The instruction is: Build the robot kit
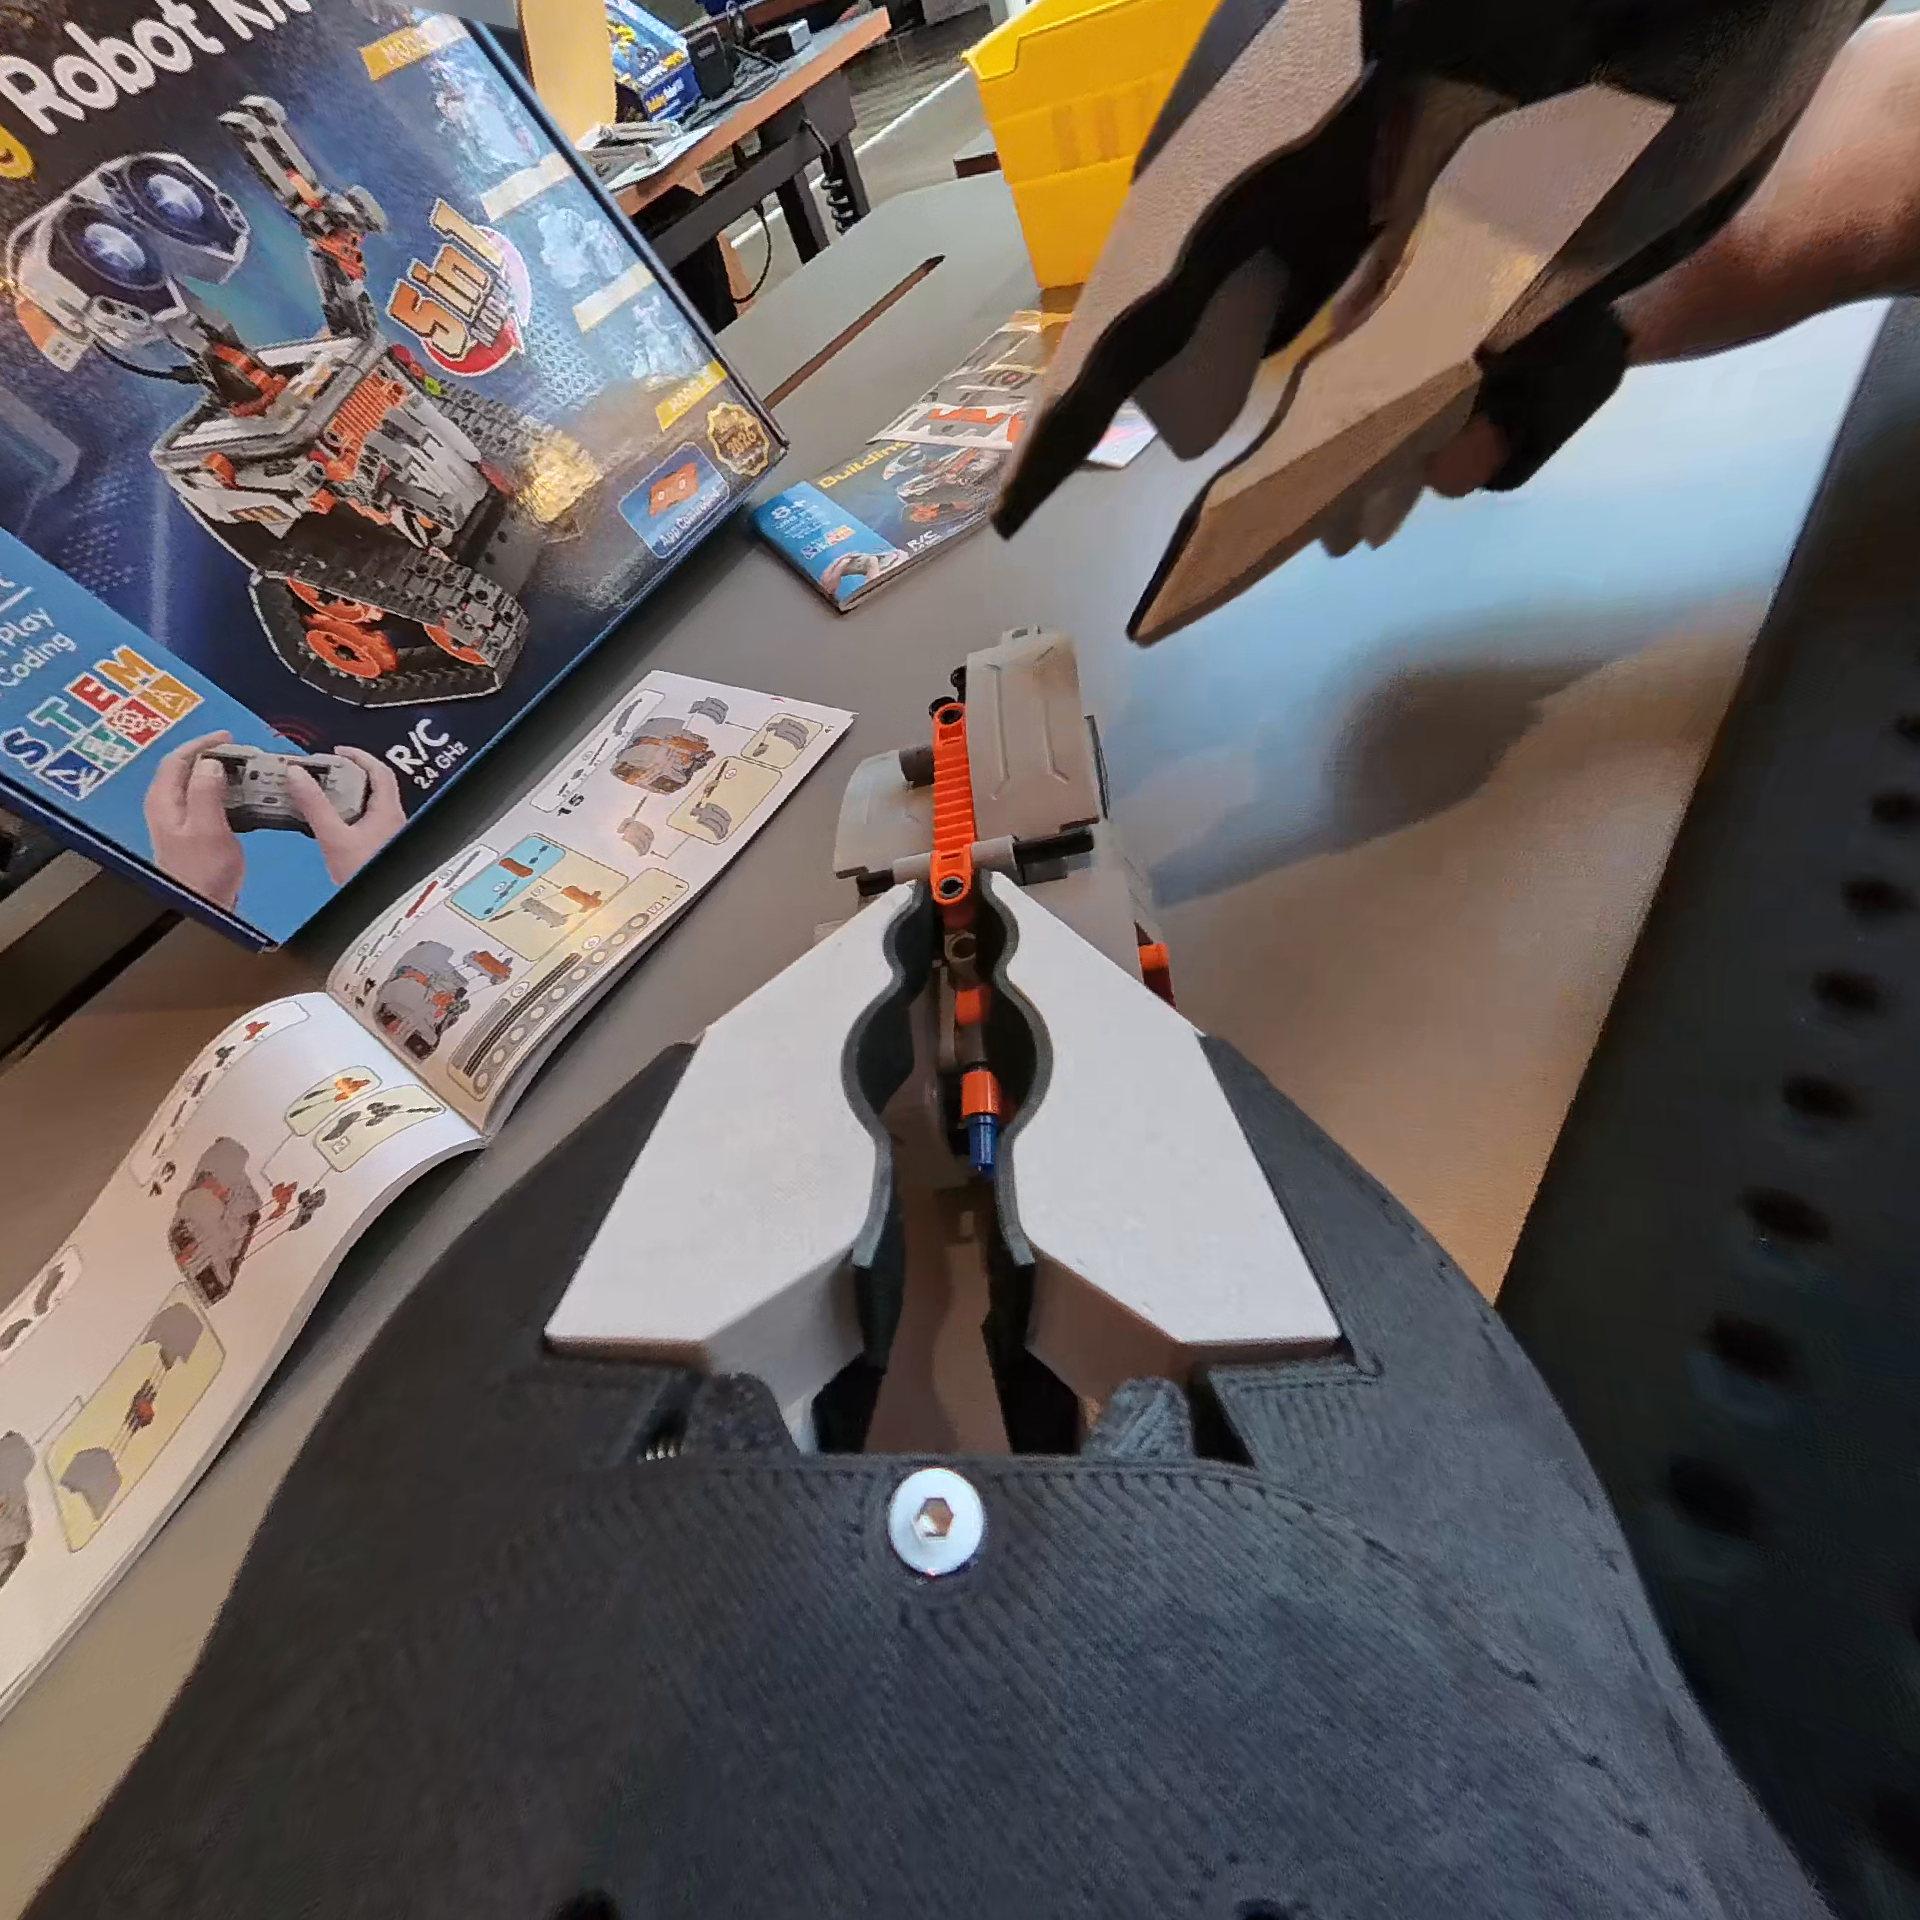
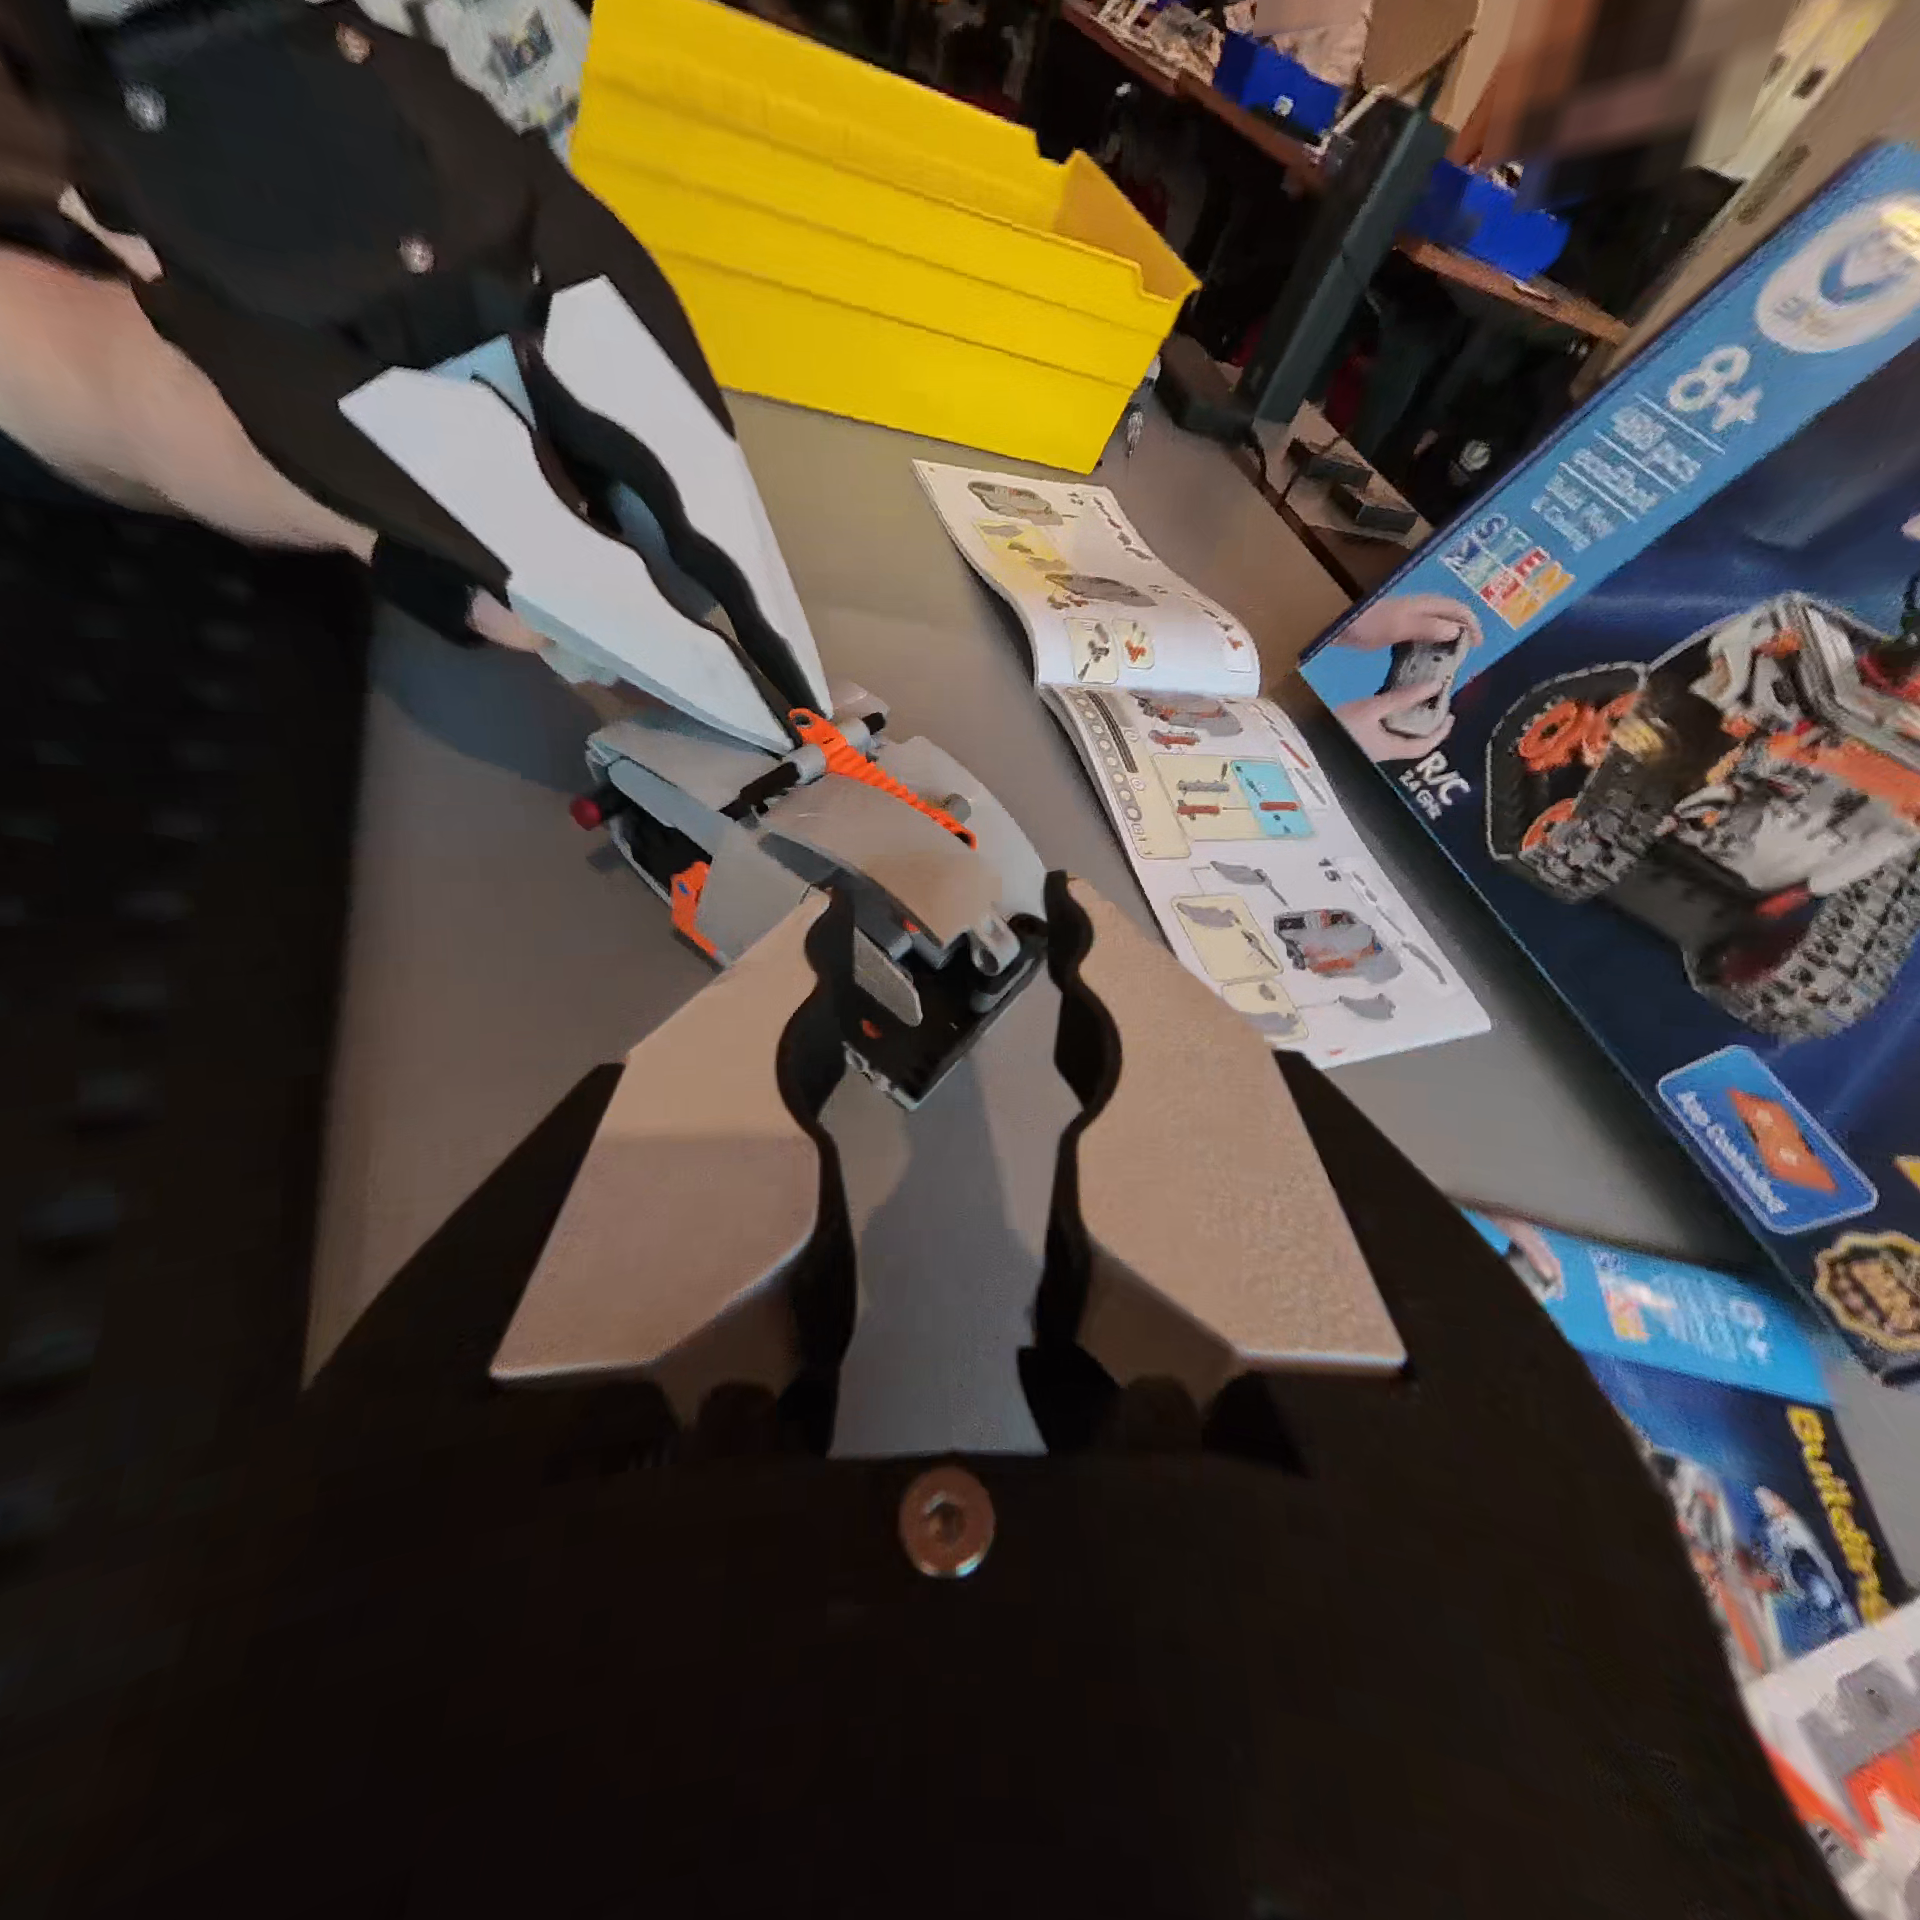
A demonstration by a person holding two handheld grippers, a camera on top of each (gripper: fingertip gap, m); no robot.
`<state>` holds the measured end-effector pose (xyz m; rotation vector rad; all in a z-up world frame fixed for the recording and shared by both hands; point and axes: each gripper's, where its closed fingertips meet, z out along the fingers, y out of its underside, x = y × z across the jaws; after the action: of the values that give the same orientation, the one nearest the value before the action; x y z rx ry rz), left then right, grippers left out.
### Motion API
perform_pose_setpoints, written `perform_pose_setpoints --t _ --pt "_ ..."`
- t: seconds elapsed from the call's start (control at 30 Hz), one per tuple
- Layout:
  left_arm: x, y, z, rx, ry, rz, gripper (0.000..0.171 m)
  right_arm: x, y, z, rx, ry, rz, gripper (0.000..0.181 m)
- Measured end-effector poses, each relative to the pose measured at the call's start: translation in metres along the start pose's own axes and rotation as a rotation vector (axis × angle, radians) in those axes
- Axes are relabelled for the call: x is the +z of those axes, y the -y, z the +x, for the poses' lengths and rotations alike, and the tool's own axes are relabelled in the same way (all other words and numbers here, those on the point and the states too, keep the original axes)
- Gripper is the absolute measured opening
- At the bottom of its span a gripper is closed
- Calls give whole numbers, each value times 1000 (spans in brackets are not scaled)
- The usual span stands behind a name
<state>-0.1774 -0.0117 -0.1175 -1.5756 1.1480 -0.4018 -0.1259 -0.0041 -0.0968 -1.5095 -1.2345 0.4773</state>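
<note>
Because the left gripper point(image 1: 951, 894) has its jaws clamped only on the orange beam point(image 1: 948, 790) of the brick model point(image 2: 831, 831), while the right gripper point(image 2: 940, 914) hangs beside that model with jaws apart, I judge the beam could snap off if pulled.

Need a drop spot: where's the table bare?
Bare grey table between the brick model and the black perforated surface, and a strip before the yellow bins. Crowded rightward: open manual, kit box, booklets.

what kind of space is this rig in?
Looks like a workshop or maker lab: yellow parts bins stacked on the grey table, cluttered shelves behind, and a robot kit box with open instruction booklet.
</note>
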Motion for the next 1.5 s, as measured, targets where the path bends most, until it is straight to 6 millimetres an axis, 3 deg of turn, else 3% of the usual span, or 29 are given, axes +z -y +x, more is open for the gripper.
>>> perform_pose_setpoints --t 0.17,0.5,0.63,0.7,0.77,0.83,0.97,1.03,1.13,1.23,1.5 --pt "0 -1 -1 16 15 -3 5 16 -12 -4 -34 81 -121 23" --pt "-1 -2 -4 -17 45 -19 6 12 -13 -8 -32 38 -102 16" --pt "0 -2 -4 -48 26 -6 6 4 16 -23 -56 112 -15 26" --pt "-1 -2 -4 -58 21 -3 6 5 26 -37 -148 138 -19 36" --pt "0 -1 -3 -61 13 1 5 14 15 -52 -302 177 -122 39" --pt "-1 -1 -3 -63 6 4 5 24 9 -54 -394 176 -203 39" --pt "0 -1 -4 -72 12 -2 5 38 16 -45 -482 141 -244 36" --pt "0 -1 -3 -83 25 -11 5 42 16 -43 -413 135 -288 26" --pt "0 -1 -3 -101 57 -30 6 41 21 -38 -82 87 -277 9" --pt "-1 -1 -2 -149 70 -39 5 40 16 -34 187 4 -274 7" --pt "-2 -2 -4 -190 96 -48 5 51 6 -33 202 -180 -311 7"
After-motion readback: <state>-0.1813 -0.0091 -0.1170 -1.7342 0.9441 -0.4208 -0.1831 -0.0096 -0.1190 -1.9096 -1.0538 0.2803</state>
